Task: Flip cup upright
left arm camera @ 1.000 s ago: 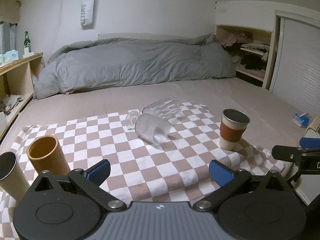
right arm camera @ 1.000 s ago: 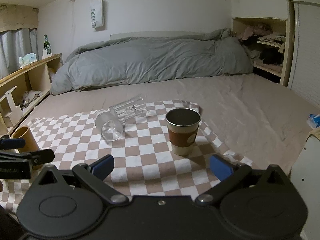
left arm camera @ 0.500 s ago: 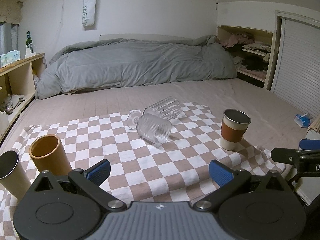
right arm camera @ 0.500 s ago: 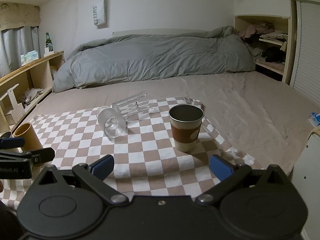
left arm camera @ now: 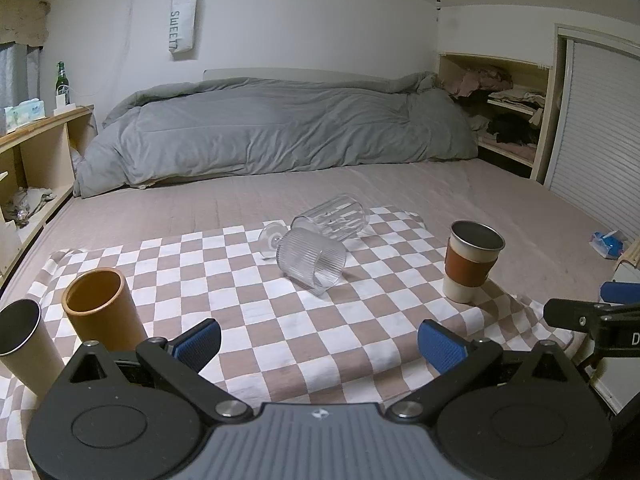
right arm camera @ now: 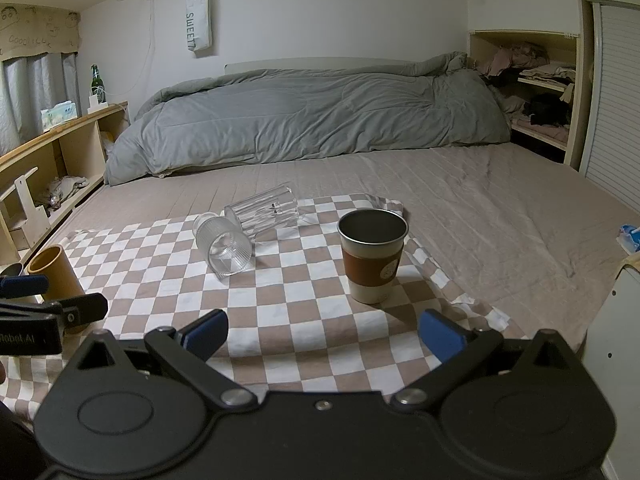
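Note:
Two clear glasses lie on their sides on a checkered cloth (left arm camera: 256, 308) on the bed: a ribbed stemmed glass (left arm camera: 310, 260) in front and a fluted tumbler (left arm camera: 334, 216) behind it, touching. They also show in the right wrist view, the ribbed glass (right arm camera: 224, 246) and the tumbler (right arm camera: 264, 210). My left gripper (left arm camera: 318, 342) is open and empty, well short of them. My right gripper (right arm camera: 322, 330) is open and empty, near an upright steel cup with a brown sleeve (right arm camera: 374, 254).
An upright orange-brown cup (left arm camera: 100, 306) and a steel-rimmed cup (left arm camera: 20, 340) stand at the cloth's left. The sleeved cup (left arm camera: 472, 264) stands at the right. A grey duvet (left arm camera: 280, 128) lies at the back. Shelves flank the bed.
Both grippers have risen and tilted slightly, so the scene sits a little lower in view. No object on the cloth has moved.

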The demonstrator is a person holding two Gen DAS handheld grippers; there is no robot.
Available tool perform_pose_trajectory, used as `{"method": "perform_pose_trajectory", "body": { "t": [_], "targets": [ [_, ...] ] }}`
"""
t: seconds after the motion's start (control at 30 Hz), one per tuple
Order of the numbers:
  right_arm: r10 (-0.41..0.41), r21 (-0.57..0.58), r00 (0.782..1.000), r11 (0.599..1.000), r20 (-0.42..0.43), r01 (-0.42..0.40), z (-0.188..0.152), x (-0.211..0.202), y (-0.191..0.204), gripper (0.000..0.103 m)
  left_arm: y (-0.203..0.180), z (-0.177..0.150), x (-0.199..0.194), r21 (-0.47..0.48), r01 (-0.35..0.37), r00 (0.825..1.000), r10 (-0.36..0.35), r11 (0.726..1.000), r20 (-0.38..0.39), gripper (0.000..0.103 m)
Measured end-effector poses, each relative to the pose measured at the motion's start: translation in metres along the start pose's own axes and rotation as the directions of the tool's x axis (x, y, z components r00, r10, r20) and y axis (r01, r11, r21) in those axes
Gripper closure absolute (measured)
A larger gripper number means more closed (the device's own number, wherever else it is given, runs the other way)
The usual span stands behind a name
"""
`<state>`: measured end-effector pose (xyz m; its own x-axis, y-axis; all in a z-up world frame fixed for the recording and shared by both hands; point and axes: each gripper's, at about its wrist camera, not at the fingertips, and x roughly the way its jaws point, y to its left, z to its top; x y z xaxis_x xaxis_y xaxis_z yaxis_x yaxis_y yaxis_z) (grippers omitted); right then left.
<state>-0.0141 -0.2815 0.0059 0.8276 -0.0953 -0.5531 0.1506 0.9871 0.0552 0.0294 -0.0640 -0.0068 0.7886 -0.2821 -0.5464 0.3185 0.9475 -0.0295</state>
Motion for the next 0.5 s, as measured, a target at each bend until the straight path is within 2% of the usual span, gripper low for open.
{"method": "perform_pose_trajectory", "body": {
  "t": [0.5],
  "targets": [
    [0.0, 0.0, 1.0, 1.0, 0.001, 0.0, -0.0002, -0.0001, 0.0003, 0.0, 0.0021, -0.001, -0.0003, -0.005, -0.002, 1.0, 0.002, 1.0, 0.0, 0.0]
  ]
}}
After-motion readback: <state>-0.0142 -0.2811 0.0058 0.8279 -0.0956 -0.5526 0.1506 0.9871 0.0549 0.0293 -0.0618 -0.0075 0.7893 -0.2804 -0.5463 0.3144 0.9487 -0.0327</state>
